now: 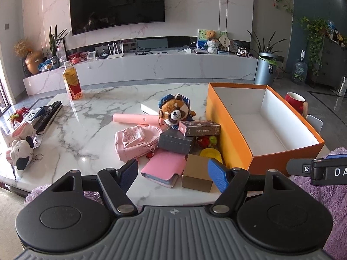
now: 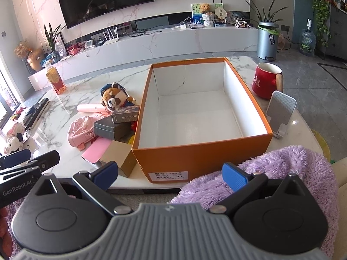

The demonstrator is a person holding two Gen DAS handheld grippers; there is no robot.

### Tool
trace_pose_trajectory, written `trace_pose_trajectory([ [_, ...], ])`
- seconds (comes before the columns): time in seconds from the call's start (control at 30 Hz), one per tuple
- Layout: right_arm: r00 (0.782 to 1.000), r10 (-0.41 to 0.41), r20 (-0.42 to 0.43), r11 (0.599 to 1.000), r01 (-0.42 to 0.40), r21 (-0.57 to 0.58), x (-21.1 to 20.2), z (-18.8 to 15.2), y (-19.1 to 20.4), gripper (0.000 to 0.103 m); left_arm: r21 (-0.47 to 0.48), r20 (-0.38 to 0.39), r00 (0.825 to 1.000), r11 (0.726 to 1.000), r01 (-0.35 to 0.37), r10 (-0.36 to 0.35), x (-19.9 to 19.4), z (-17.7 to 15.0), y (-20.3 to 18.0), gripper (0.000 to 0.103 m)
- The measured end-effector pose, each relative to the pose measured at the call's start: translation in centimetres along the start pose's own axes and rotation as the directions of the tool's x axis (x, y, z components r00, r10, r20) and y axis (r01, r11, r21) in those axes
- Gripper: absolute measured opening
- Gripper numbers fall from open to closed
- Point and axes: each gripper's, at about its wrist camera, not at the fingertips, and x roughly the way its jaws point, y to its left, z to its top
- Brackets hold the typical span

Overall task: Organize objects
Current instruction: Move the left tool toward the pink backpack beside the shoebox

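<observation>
An empty orange box point(image 1: 229, 130) point(image 2: 195, 158) stands on the marble table. Left of it lies a pile: a bear plush point(image 1: 174, 110) point(image 2: 113, 98), a pink tube point(image 1: 135, 118), a pink pouch point(image 1: 134, 143) point(image 2: 81, 130), a grey box point(image 1: 175, 143) point(image 2: 110, 127), a photo-card box point(image 1: 199, 127) point(image 2: 125, 113), a pink wallet point(image 1: 162, 168) point(image 2: 95, 150), a small brown box point(image 1: 196, 173) point(image 2: 119, 160) and yellow toys point(image 1: 211, 152). My left gripper point(image 1: 173, 173) is open and empty, just short of the wallet and brown box. My right gripper point(image 2: 171, 175) is open and empty before the orange box's near wall.
A drink bottle point(image 1: 72, 82) stands at the far left, a remote point(image 1: 48, 116) and cow plush point(image 1: 21, 153) at the left edge. A red mug point(image 2: 265, 82) and phone stand point(image 2: 280, 111) sit right of the box. A purple fleece point(image 2: 282, 173) lies at the near edge.
</observation>
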Motion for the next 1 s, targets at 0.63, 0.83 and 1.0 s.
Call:
trace_pose_trajectory([
  [0.63,0.991,0.131,-0.012,0.959,-0.13,-0.251,5.5,4.4,4.3,0.067,0.002,-0.111,0.99,0.996,0.092,-0.091,5.5,1.8,3.4,0.058],
  [0.83,0.982,0.179,-0.065,0.903,-0.19,-0.385,9.3,6.2,7.8,0.048,0.045,-0.156,0.981,0.992,0.121,-0.113,8.6,2.6,4.6,0.044],
  [1.0,0.975,0.184,-0.127,0.853,-0.222,-0.472,13.0,7.2,10.3,0.048,0.179,-0.188,0.979,0.978,0.109,-0.075,11.8,3.4,5.4,0.044],
])
